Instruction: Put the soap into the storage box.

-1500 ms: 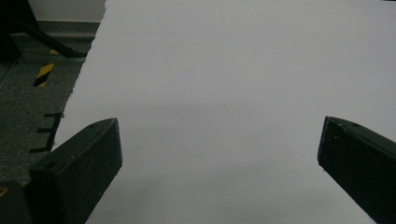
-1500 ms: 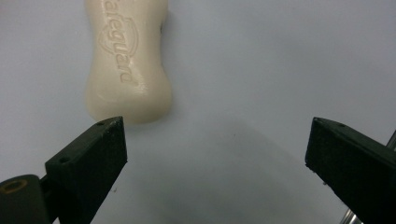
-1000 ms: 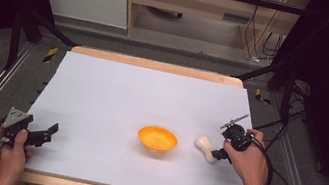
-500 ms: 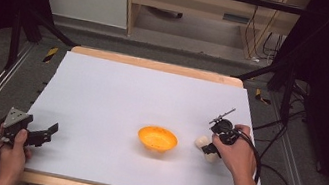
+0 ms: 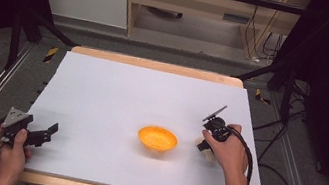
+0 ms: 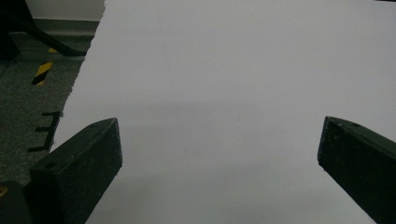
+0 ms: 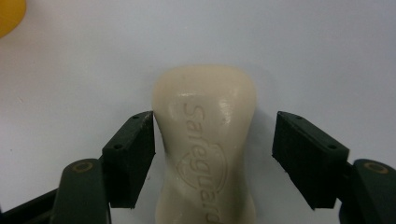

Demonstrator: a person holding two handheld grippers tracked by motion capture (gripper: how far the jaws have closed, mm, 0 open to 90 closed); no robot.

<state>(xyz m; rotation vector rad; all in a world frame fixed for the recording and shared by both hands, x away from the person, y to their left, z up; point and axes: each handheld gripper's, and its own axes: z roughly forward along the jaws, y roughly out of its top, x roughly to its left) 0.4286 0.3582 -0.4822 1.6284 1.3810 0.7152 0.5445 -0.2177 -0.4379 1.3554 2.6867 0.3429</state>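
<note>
Between the right claw's (image 7: 212,158) spread jaws, soap bar (image 7: 205,140), left jaw touching.

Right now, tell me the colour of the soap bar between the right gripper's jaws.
Cream, clearest in the right gripper view: soap bar.

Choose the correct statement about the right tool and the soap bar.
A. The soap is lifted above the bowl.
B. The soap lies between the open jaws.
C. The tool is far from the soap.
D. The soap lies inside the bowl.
B: in the right gripper view the soap lies on the white table between the jaws of the right tool, with a gap at one jaw.
</note>
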